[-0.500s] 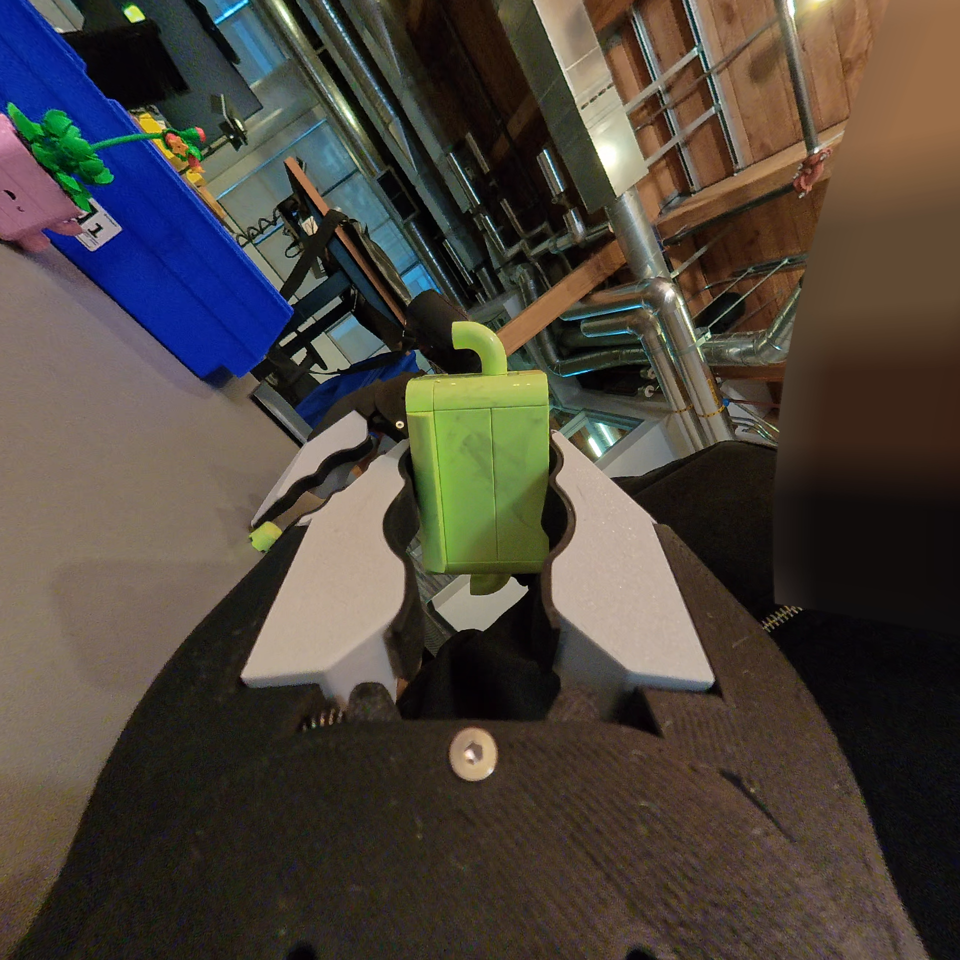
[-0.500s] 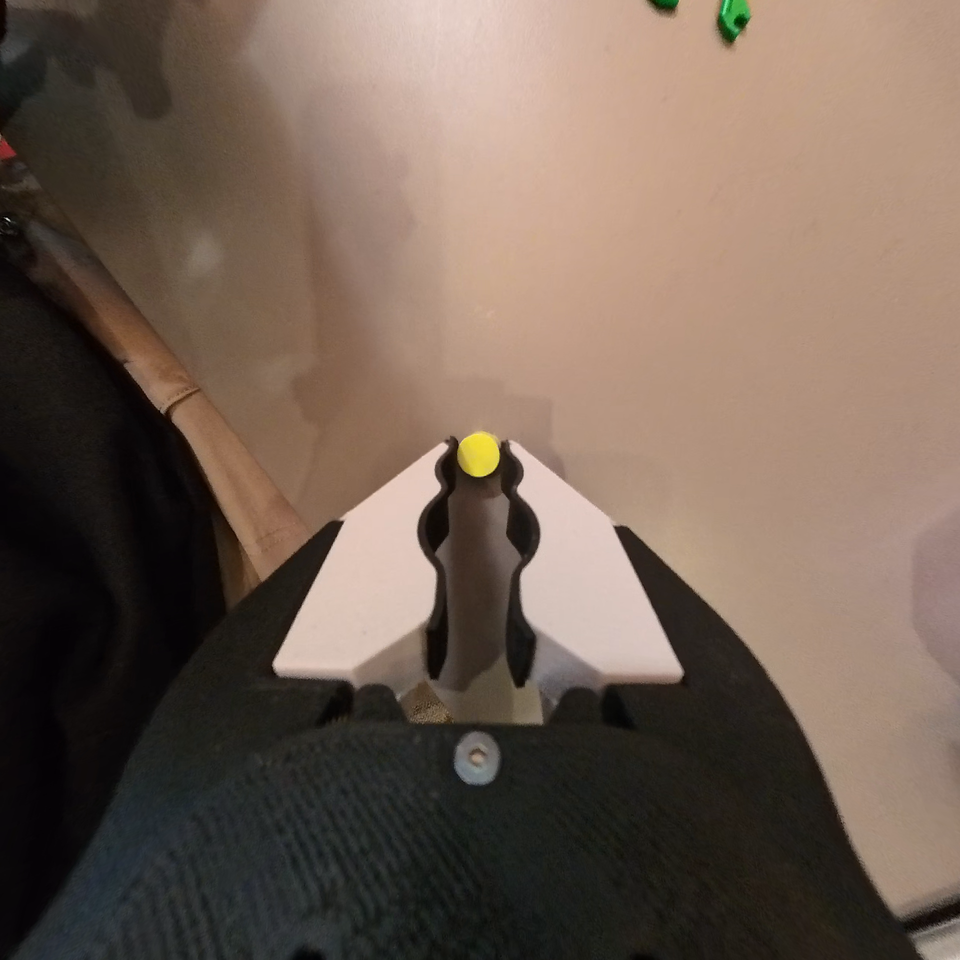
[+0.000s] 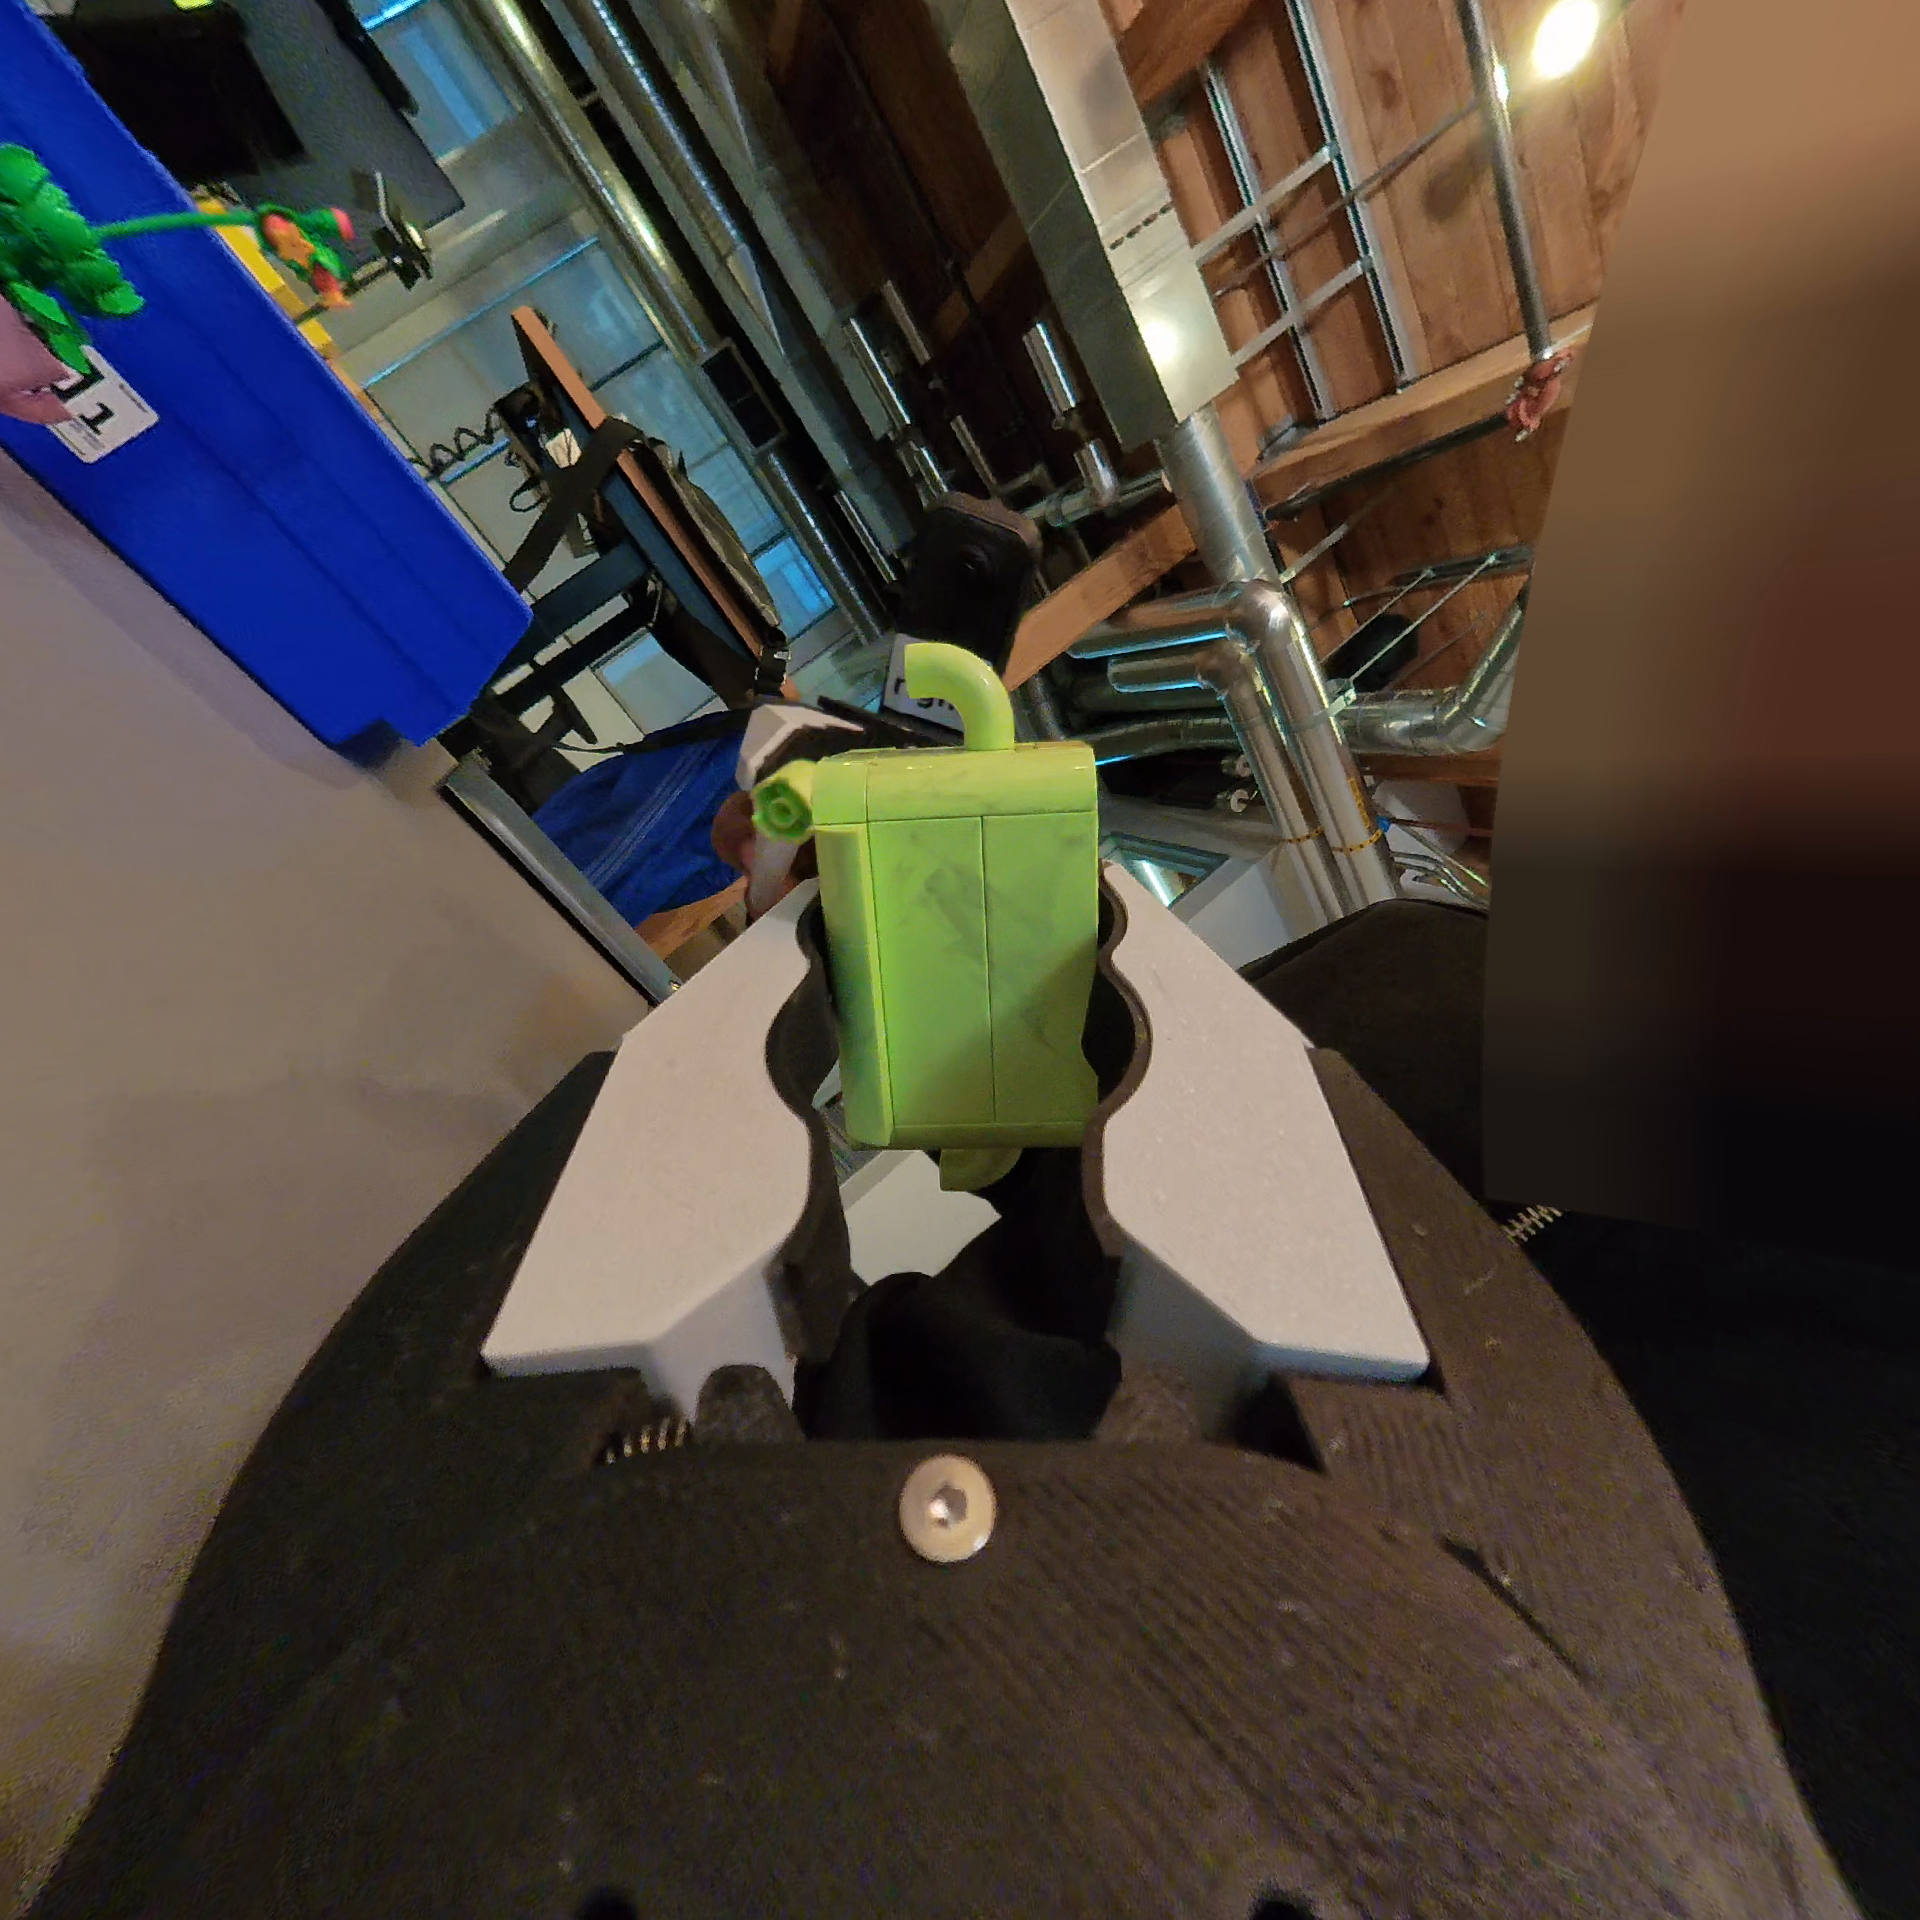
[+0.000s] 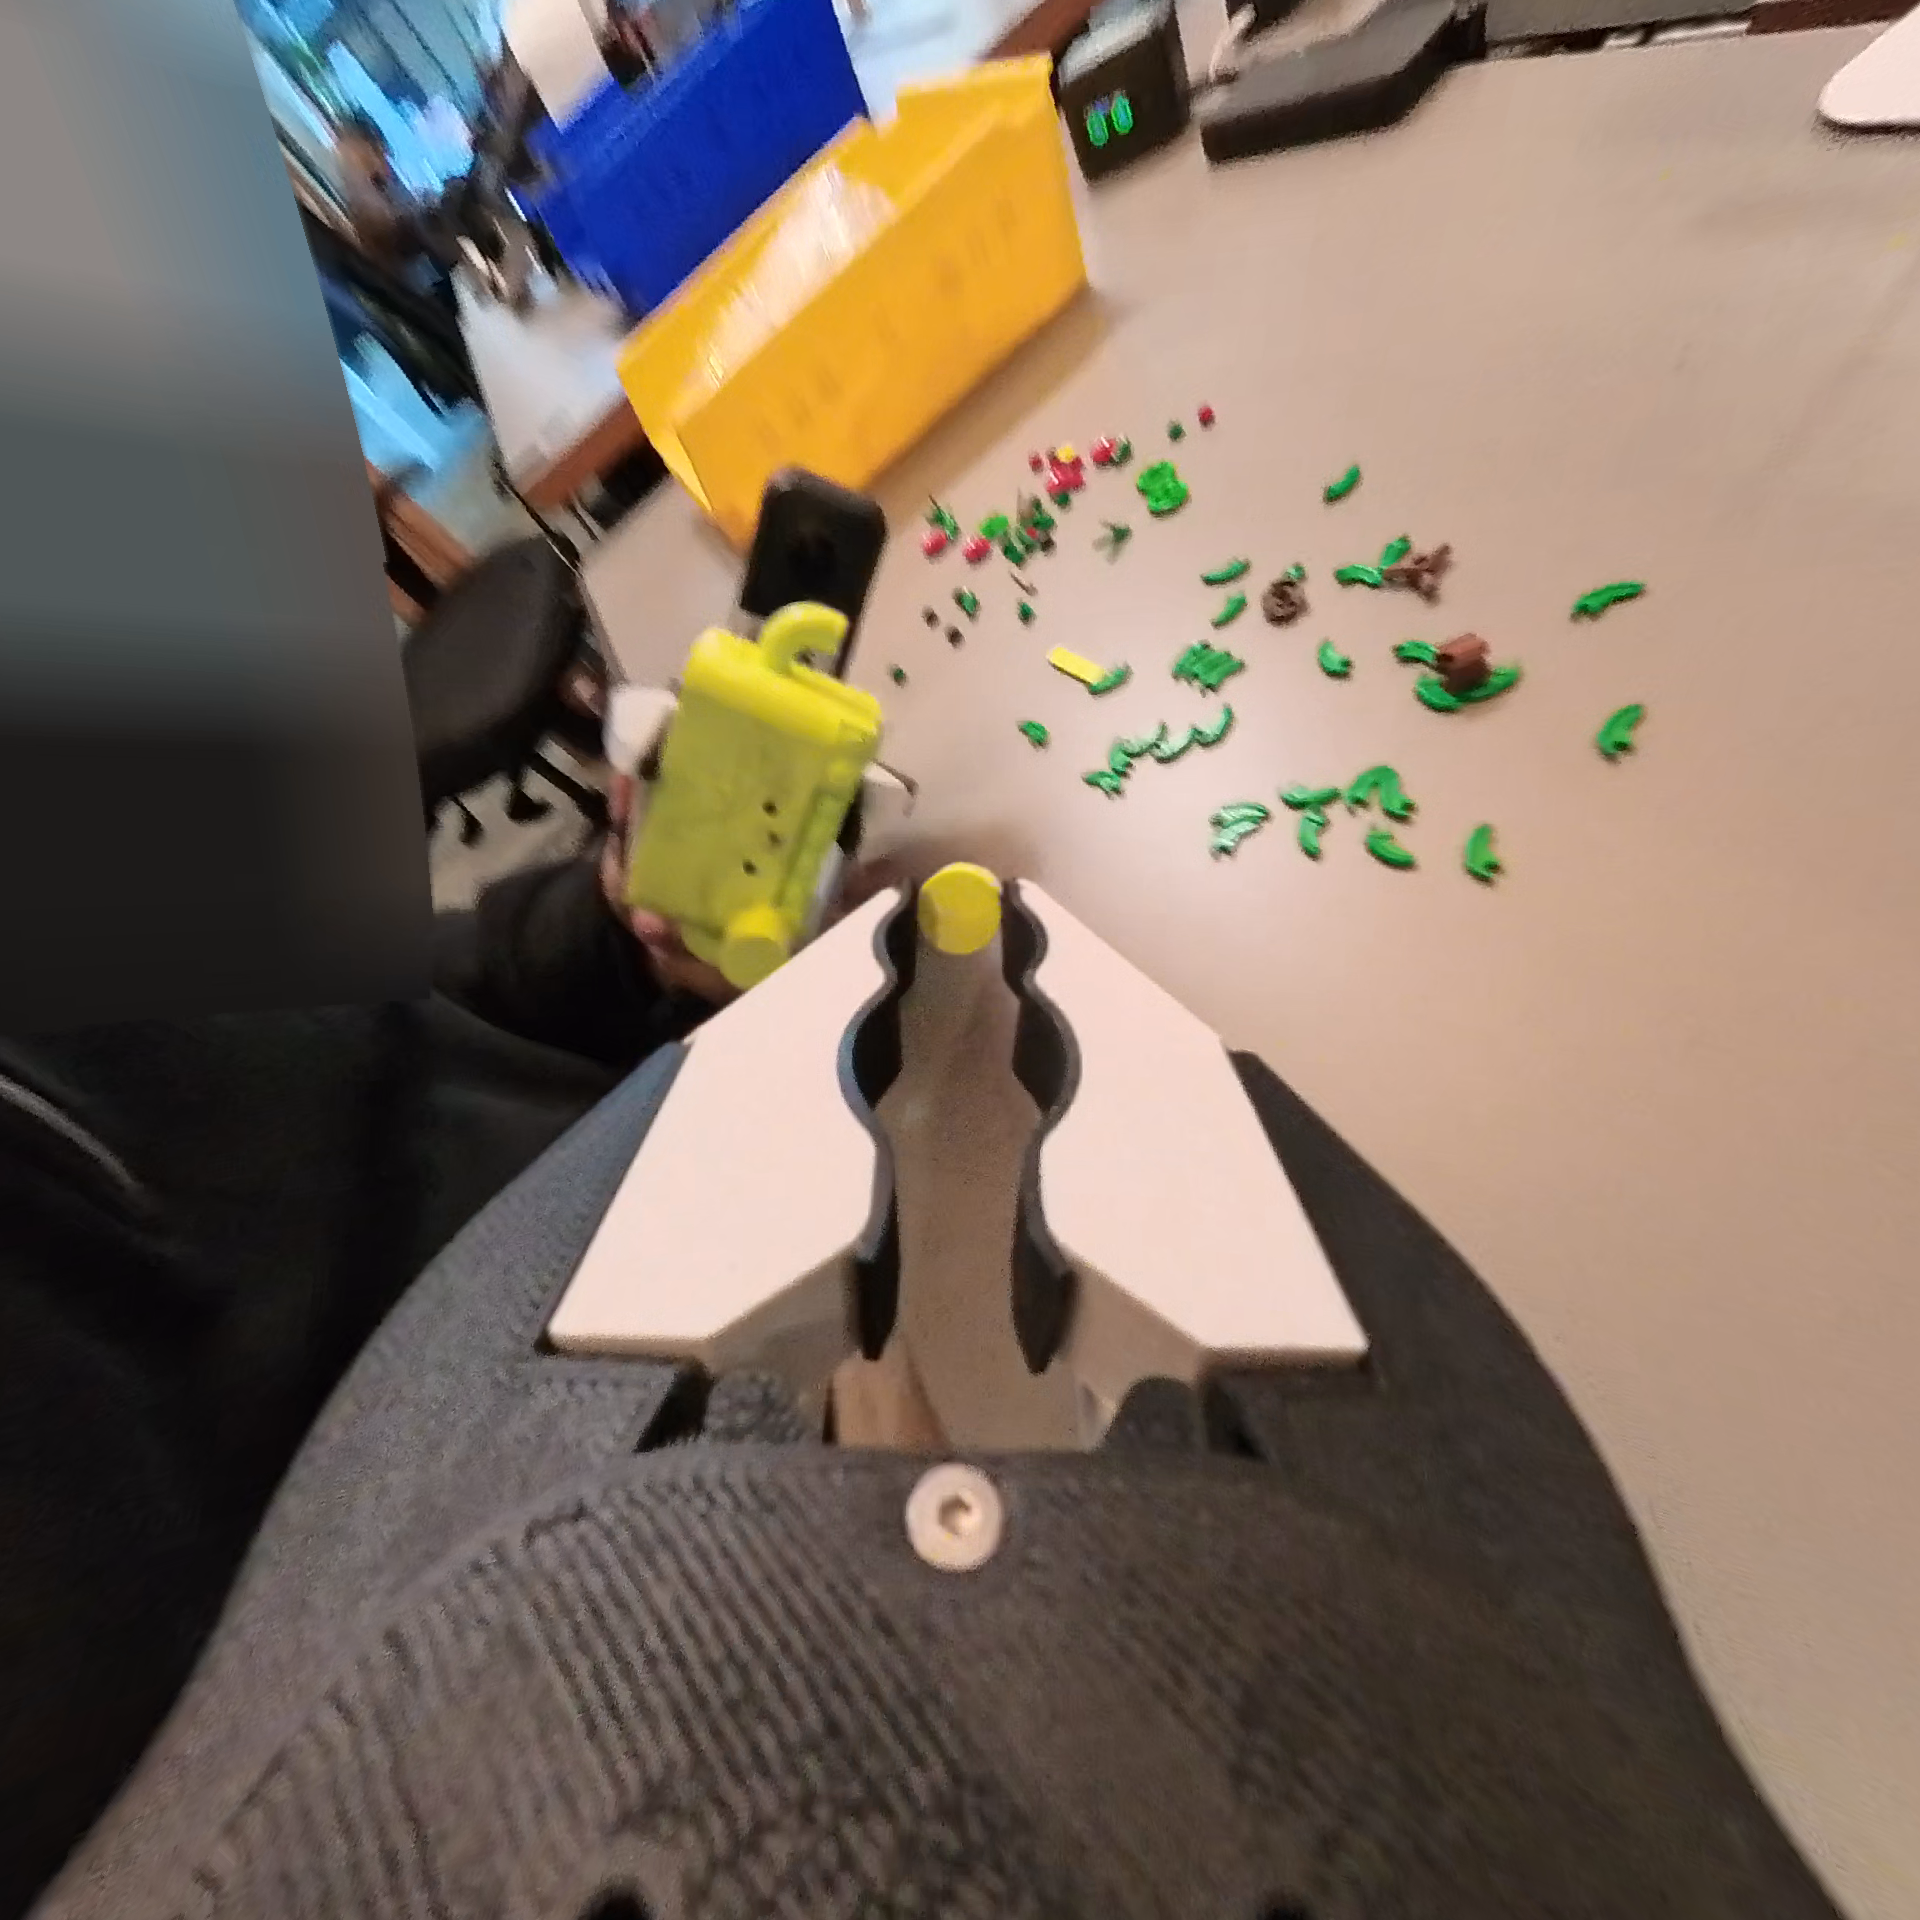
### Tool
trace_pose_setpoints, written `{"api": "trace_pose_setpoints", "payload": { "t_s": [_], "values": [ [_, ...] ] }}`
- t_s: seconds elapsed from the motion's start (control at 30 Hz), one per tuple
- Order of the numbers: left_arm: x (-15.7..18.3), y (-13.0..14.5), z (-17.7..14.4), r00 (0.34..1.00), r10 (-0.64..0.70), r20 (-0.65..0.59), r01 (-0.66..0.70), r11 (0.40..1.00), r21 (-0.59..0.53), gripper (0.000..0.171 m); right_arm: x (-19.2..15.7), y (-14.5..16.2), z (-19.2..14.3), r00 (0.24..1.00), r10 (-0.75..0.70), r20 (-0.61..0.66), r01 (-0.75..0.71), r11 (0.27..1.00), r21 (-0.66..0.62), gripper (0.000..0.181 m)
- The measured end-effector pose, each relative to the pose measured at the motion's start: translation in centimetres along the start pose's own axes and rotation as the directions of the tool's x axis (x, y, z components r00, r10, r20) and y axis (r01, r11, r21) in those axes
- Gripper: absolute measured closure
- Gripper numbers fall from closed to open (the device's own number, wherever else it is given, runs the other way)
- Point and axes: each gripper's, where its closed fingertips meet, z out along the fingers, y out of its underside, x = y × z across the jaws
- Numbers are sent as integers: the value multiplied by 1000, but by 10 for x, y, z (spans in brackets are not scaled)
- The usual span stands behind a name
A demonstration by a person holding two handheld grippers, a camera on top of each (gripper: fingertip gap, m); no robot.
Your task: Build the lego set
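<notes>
Beige tabletop (image 4: 1455, 1039), motion-blurred, scattered green lego pieces (image 4: 1309, 717); we see left gripper (image 3: 956, 935) clamping lime block (image 3: 961, 966), right gripper (image 4: 958, 914) pinching yellow peg (image 4: 958, 920), its lower end hidden.

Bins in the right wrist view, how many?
2: a yellow bin on the table beyond the scattered green pieces, and a blue bin behind it. Blur may hide others.

Loose pieces (image 4: 1299, 665) lie on the table (image 4: 1558, 1039), before a bin (image 4: 883, 291)
</notes>
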Motion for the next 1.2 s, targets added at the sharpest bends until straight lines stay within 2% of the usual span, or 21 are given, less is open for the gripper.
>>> {"api": "trace_pose_setpoints", "payload": {
  "t_s": [0.1,0.4,0.5,0.6,0.7,0.8,0.97,1.2],
  "values": [
    [2,4,4,1000,21,-4,-21,1000,-1,127,-17,-8,6,990,111,89,-119,990,82,167],
    [13,4,8,997,71,-38,-70,997,44,127,-28,-16,9,967,229,116,-247,951,185,167],
    [13,5,10,996,75,-40,-74,996,45,127,-32,-16,8,970,204,130,-228,952,206,167],
    [15,7,12,993,108,-35,-107,993,43,127,-41,-19,3,979,119,167,-160,952,259,167],
    [21,13,16,981,191,-33,-190,982,13,127,-51,-22,-4,981,-9,196,-60,938,342,167],
    [26,20,20,956,291,-24,-292,956,-24,127,-58,-24,-10,969,-64,241,-42,910,412,167],
    [32,25,23,934,357,-23,-358,933,-45,127,-60,-22,-13,953,-50,298,-86,901,426,167],
    [29,22,22,955,294,-28,-295,955,-33,127,-58,-18,-16,932,26,361,-180,899,399,167]
  ]
}}
